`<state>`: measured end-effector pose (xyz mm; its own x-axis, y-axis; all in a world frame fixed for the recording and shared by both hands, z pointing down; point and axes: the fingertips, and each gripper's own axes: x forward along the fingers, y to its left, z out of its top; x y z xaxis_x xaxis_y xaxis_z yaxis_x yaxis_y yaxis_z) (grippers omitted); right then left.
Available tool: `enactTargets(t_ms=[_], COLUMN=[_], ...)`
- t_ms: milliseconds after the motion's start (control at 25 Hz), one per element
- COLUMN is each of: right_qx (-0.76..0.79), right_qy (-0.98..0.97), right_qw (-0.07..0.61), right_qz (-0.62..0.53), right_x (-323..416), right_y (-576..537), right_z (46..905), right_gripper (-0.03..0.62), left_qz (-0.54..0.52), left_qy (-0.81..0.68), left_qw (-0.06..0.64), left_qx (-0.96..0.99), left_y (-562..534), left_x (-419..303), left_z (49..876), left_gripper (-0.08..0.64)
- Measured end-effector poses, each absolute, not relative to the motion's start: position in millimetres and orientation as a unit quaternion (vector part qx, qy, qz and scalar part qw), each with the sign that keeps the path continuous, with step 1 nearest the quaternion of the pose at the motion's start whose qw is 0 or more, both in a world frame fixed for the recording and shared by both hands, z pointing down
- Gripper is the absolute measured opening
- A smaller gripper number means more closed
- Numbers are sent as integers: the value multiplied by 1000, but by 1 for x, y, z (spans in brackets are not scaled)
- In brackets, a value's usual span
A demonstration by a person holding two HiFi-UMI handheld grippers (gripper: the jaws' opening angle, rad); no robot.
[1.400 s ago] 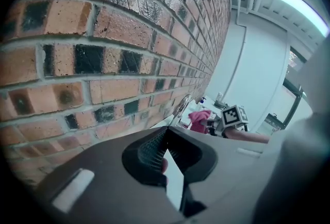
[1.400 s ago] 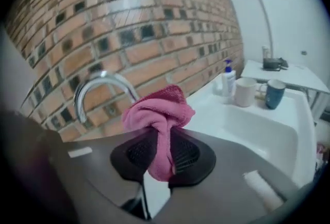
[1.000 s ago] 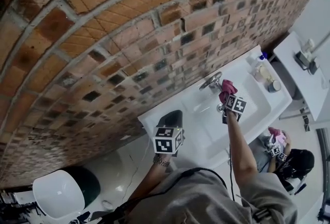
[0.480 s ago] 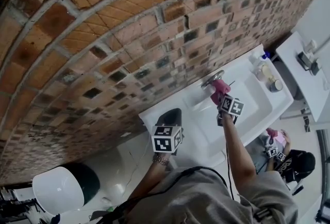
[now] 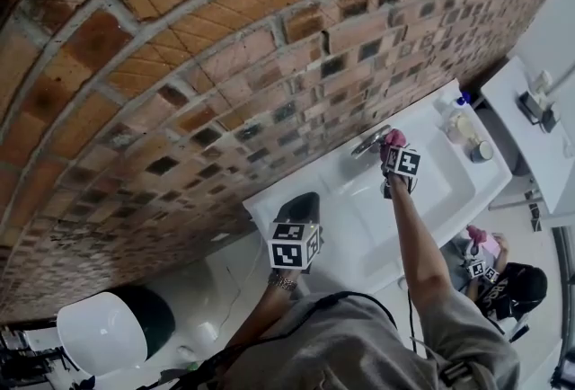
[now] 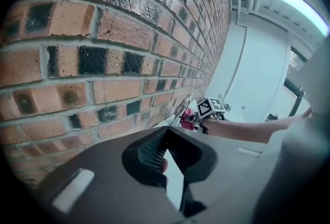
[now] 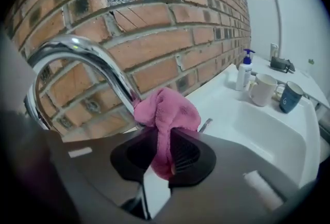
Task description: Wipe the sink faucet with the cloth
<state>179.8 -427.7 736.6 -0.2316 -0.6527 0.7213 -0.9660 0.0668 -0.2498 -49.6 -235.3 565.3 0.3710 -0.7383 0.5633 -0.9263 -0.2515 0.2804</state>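
Pink cloth, soft and nubby, bunched into a rounded wad and clamped between the ribbed black jaws of the right gripper; wad pressed against the lower neck of the faucet, at the back of the sink. Faucet of polished chrome, a tall gooseneck arching up and over, mirror-bright with brick reflections; base hidden behind the cloth, spout end lost behind the grey gripper body at the left of the right gripper view. Sink of smooth glossy white, rectangular with a rounded bowl, set against a wall of rough red-brown brick with dark glazed patches and pale mortar lines. On the far sink ledge, well apart from the faucet: a white pump bottle with a blue head, just beside it a white mug, then a dark blue mug. At the left end of the sink, the left gripper, well apart from the faucet, jaws closed tip to tip on nothing, cross-hatched pads facing inward. Much of the left gripper view filled by that gripper's own matte grey body; faucet there small, partly masked by the right gripper's marker cube. Tail of the cloth lost inside the jaws. In the head view, faucet and cloth tiny, detail hard to make out.
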Motion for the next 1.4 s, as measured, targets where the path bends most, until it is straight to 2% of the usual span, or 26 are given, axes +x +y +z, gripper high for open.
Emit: enactTargets(t_ms=[160, 320, 480, 640, 760, 1040, 1200, 1400], right_qx=[559, 527, 574, 535, 534, 530, 502, 402], right_qy=[-715, -720, -708, -744, -760, -807, -832, -855], right_qw=[191, 207, 140, 89, 104, 71, 104, 192], right_qz=[373, 402, 387, 390, 354, 249, 211, 266], right_x=[164, 156, 189, 183, 182, 155, 114, 58], right_y=[-414, -383, -403, -443, -442, -403, -371, -309], right_z=[743, 759, 725, 694, 668, 594, 594, 640], right_gripper=[67, 67, 67, 66, 66, 66, 66, 67], left_qz=[157, 158, 158, 161, 158, 154, 146, 142], left_qy=[-546, -543, -541, -542, -542, -554, -564, -567], left_qw=[293, 293, 290, 290, 285, 276, 269, 267], left_qx=[769, 771, 773, 772, 774, 770, 767, 766], left_y=[-240, -240, -239, -233, -228, -221, -215, -201], left_x=[-58, -55, -54, -55, -54, -60, -65, -59], left_z=[567, 565, 562, 563, 558, 549, 541, 535], left_gripper=[18, 18, 18, 18, 18, 18, 18, 18])
